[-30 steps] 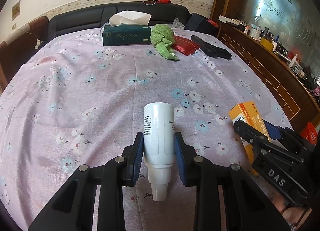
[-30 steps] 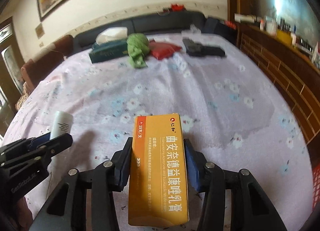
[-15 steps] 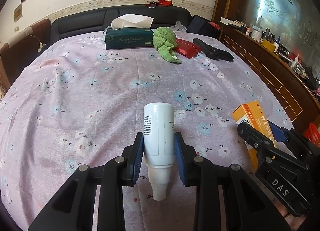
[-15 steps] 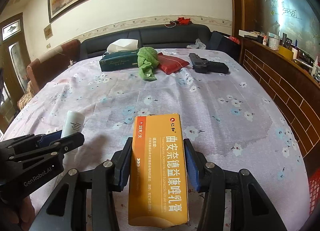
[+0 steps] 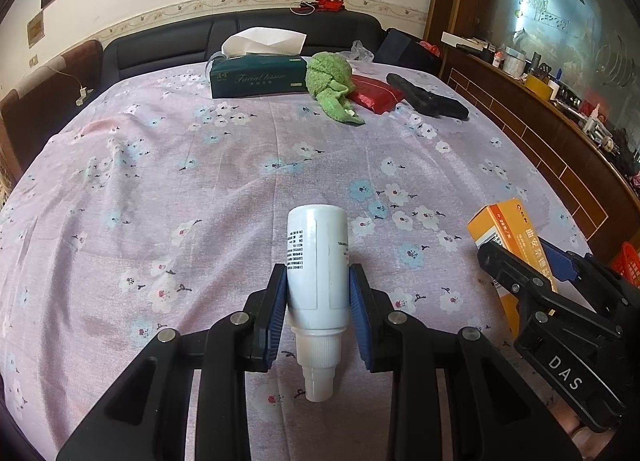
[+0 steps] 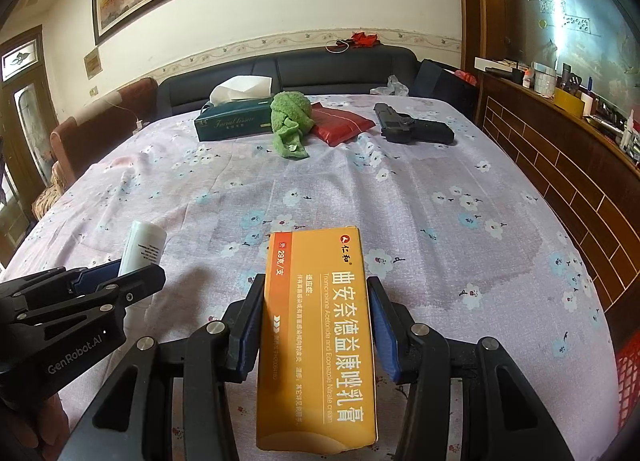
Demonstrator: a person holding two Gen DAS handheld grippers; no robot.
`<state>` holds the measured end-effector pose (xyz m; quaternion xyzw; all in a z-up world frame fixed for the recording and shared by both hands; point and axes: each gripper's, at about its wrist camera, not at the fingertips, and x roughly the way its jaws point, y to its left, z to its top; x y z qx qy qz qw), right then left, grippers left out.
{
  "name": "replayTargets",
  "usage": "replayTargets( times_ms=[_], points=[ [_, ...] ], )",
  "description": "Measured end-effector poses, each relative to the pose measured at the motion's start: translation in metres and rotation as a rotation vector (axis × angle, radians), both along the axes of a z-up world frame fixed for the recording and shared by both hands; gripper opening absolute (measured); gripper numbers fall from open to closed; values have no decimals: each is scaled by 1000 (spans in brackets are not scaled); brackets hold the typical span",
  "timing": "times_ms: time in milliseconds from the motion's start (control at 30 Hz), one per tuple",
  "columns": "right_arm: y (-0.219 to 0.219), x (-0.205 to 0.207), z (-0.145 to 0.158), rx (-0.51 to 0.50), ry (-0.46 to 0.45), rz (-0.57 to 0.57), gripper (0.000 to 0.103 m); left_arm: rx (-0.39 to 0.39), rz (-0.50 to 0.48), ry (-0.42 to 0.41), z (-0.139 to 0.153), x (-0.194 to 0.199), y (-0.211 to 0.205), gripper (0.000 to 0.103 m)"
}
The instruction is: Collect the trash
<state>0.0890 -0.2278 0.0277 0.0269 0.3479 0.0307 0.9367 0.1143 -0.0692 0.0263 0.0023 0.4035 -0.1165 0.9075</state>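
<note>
My left gripper [image 5: 318,293] is shut on a small white plastic bottle [image 5: 317,257], held above the flowered tablecloth [image 5: 200,181] with its cap toward the camera. My right gripper [image 6: 316,309] is shut on an orange medicine box [image 6: 318,325] printed with Chinese text, also lifted off the cloth. In the left wrist view the right gripper [image 5: 532,265] and the orange box [image 5: 508,229] show at the right edge. In the right wrist view the left gripper [image 6: 116,281] and the white bottle [image 6: 142,249] show at the lower left.
At the table's far side lie a green tissue box [image 5: 256,75], a green towel [image 5: 332,85], a red packet [image 5: 374,93] and a black pistol-shaped object [image 5: 426,101]. A dark sofa [image 5: 240,35] stands behind. A wooden counter [image 5: 560,133] and a red basket [image 5: 628,261] are on the right.
Both views have tilted up slightly, so the far wall and sofa show more. The grips on the bottle and the box are unchanged.
</note>
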Motion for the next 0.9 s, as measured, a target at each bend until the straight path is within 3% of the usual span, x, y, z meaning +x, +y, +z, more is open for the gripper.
replayTargets(
  times_ms=[900],
  points=[
    [0,-2,1,-10,-6,-4,51,3,-1,-1,-1,-1,-1,28]
  ],
)
